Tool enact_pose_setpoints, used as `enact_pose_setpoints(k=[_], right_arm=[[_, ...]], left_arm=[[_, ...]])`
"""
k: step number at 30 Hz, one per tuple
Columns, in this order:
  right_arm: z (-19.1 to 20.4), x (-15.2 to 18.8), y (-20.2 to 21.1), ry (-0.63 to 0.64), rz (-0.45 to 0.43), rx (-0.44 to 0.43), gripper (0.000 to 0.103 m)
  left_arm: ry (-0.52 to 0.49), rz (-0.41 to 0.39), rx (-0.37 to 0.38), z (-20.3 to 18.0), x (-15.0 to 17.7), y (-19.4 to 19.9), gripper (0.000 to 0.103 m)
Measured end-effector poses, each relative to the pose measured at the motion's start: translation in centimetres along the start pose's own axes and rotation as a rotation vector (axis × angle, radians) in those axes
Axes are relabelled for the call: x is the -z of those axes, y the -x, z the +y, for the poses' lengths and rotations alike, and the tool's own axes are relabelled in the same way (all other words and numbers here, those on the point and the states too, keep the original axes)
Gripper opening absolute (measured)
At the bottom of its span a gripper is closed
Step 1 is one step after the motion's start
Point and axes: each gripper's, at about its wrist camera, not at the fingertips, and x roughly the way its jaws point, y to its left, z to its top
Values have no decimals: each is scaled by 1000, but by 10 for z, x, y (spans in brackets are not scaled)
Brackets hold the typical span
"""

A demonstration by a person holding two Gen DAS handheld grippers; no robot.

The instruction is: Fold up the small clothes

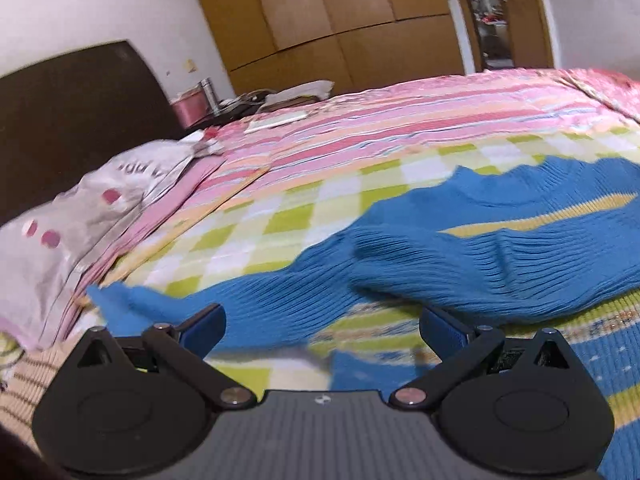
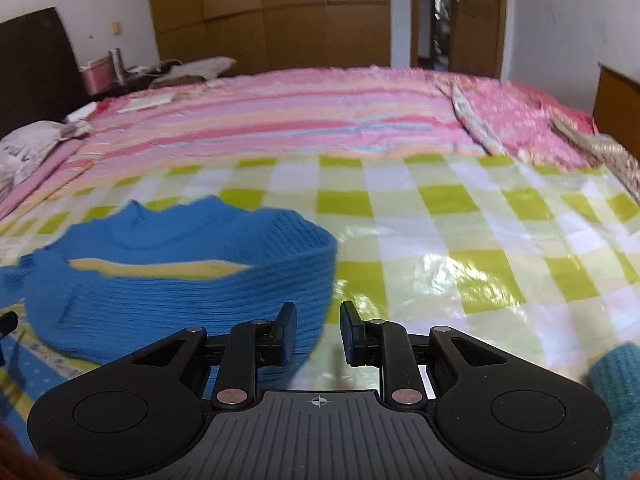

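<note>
Sweater half folded on the checked cloth

Knitwear fills the near part of both views: a blue ribbed sweater (image 1: pixel 460 256) with a yellow stripe lies on a green-and-white checked cloth (image 2: pixel 460 216) spread over the bed. In the left wrist view one sleeve (image 1: pixel 248 300) trails toward the left, ending near a grey pillow (image 1: pixel 64 236) with pink dots; a thick fold of the body lies across the middle. In the right wrist view the sweater's right side is turned over on itself, its rounded edge just beside the left finger.

The left gripper (image 1: pixel 320 330) hovers above the sweater with its jaws spread wide and nothing between them; the picture is blurred. The right gripper (image 2: pixel 318 332) has its jaws a little apart, with only the cloth showing in the gap; its pads do not press on the fabric. A teal knitted sleeve (image 2: pixel 616 392) shows at that view's lower right edge.

Beyond the checked cloth runs a pink striped bedspread (image 2: pixel 280 120). A dark headboard (image 1: pixel 76 116) stands at the left, and brown wardrobe doors (image 2: pixel 264 12) line the far wall.
</note>
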Motion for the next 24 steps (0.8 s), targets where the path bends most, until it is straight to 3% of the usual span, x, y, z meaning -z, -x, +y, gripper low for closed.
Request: enact_pose_setpoints(k=[8,15,19,24], right_arm=[[70,13,17,162,-34,-160,24],[160,17,14,316,-34,-327,25],[209,20,4,421,-26,-357,26],[251,24,-18,551,-39,-278,30]], left_arm=[[51,45,-18,35,29,19,103],[122,83,47,59,67,50,103],[155,89,99,66,82,55,103],[146,70,150,71,83,52,103]])
